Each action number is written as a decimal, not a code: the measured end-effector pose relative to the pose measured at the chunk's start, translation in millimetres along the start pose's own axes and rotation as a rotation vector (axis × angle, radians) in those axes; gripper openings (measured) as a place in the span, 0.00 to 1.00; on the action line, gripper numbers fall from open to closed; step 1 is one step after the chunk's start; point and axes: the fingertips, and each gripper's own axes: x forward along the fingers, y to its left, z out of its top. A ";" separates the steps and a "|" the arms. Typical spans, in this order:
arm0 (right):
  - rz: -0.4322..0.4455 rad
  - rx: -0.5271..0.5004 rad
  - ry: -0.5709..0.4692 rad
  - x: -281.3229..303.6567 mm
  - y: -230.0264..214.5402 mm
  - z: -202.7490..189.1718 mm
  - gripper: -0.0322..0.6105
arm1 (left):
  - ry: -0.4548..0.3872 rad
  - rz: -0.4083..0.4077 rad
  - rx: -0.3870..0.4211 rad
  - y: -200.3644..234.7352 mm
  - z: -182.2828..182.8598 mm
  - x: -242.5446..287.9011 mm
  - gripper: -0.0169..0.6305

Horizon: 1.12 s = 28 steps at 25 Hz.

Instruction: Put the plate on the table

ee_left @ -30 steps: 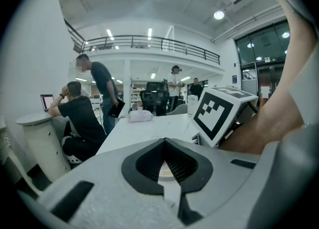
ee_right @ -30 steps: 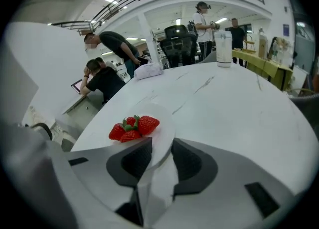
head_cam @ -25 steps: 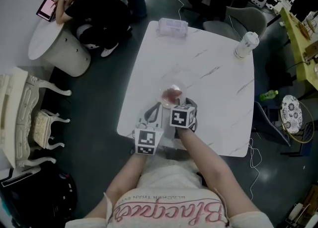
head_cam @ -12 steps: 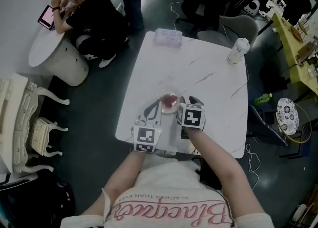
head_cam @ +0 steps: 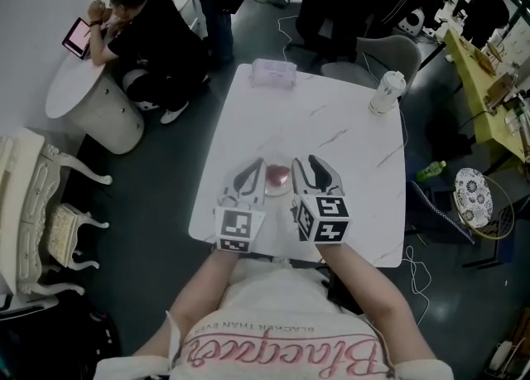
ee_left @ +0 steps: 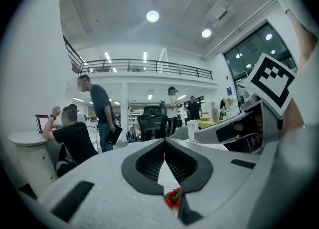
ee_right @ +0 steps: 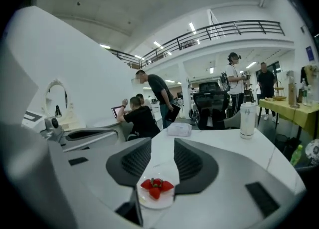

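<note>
Plate (head_cam: 278,178) with strawberries (ee_right: 155,186) lies flat on the white marble bench (head_cam: 331,130), near its near edge, between the two grippers.

Left gripper (ee_left: 164,147): jaws closed tip to tip, nothing between them. It sits just left of the plate. In the left gripper view only the berries show, low beside the root of its right jaw.

Right gripper (ee_right: 162,142): jaws spread apart, not clamping anything. It sits just right of the plate. In the right gripper view the plate shows low between the jaw roots. Cannot tell whether the rim touches the jaws.

Far side of bench: a lidded cup (head_cam: 387,91) at right, a clear box (head_cam: 273,72) at the far edge.
</note>
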 end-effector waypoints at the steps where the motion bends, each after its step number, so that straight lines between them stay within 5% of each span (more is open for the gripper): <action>1: 0.012 -0.004 -0.033 -4.6 4.4 6.9 0.22 | -0.011 0.002 -0.002 0.2 4.1 -1.4 0.03; 9: 0.071 -0.112 -0.240 -43.0 40.0 47.2 0.08 | -0.097 0.018 -0.018 -1.7 27.2 -25.4 0.03; 19: 0.138 -0.254 -0.309 -70.2 72.4 56.5 0.05 | -0.149 -0.013 0.002 -18.1 43.1 -44.9 0.03; 28: 0.104 -0.212 -0.285 -80.2 64.8 53.9 0.05 | -0.178 -0.017 0.023 -23.1 53.1 -54.1 0.03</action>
